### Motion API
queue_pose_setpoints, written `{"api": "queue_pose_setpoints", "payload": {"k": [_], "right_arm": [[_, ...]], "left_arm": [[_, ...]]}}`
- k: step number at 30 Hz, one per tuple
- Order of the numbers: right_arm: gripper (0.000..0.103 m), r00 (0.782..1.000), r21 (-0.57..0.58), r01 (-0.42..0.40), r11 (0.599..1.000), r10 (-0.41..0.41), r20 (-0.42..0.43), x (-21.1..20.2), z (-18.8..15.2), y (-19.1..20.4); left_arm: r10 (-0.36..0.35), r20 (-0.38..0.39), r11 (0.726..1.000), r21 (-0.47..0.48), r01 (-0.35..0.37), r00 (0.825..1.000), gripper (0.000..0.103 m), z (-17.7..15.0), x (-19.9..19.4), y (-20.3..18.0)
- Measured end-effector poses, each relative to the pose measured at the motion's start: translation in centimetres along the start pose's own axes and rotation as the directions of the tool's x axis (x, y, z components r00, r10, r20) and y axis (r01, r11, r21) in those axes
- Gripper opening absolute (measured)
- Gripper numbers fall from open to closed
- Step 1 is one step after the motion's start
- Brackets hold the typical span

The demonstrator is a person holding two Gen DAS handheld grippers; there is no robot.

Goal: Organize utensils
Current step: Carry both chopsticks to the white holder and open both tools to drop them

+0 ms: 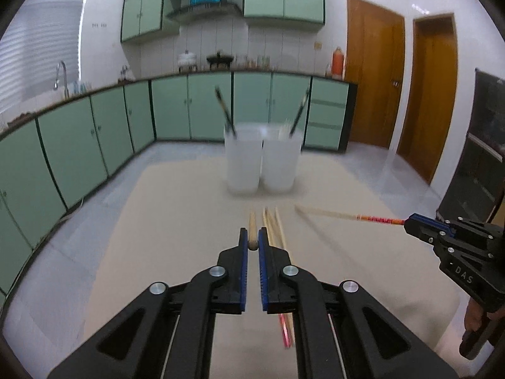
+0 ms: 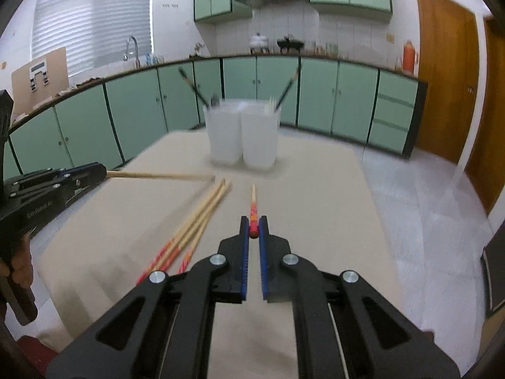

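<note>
Left claw: the left claw [image 1: 253, 239] is pinching the butt end of a plain wooden chopstick [image 1: 252, 225], its tip pointing ahead toward the cups.
Right claw: the right claw [image 2: 253, 228] is pinching the red-patterned end of a decorated chopstick [image 2: 253, 207], lifted clear of the cloth.
Cups: two translucent cups [image 2: 243, 132] are standing side by side at the far end of the tabletop [image 2: 315, 189], each already holding dark utensils.
Remaining pile: three loose chopsticks [image 2: 202, 214] are lying on the cloth between the claws.
Doing it well: judging by the end-grips, each stick is likely swinging freely, so tip it downward over a cup mouth before letting go.
Risk: the leaning utensils are crowding the rims.
</note>
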State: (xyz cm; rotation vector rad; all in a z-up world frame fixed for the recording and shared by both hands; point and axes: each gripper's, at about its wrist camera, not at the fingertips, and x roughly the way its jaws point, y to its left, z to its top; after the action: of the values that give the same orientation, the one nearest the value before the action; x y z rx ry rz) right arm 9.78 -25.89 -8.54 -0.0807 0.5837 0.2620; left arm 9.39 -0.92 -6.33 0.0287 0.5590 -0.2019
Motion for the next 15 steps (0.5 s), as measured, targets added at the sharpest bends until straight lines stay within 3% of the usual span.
{"api": "queue_pose_setpoints", "payload": {"k": [8, 15], "right_arm": [[0.005, 0.995, 0.027, -0.060, 0.998, 0.058, 0.076, -0.7, 6.4, -2.0], [0.005, 0.985, 0.037, -0.158, 0.987, 0.155, 0.072, -0.1, 12.1, -3.7]], "left_arm": [[-0.054, 0.083, 0.998, -0.005, 0.055, 0.995, 0.006, 5.6, -0.3, 0.3], [-0.088, 0.112, 0.996, -0.007, 0.090, 0.990, 0.006, 9.4, -0.1, 0.7]]}}
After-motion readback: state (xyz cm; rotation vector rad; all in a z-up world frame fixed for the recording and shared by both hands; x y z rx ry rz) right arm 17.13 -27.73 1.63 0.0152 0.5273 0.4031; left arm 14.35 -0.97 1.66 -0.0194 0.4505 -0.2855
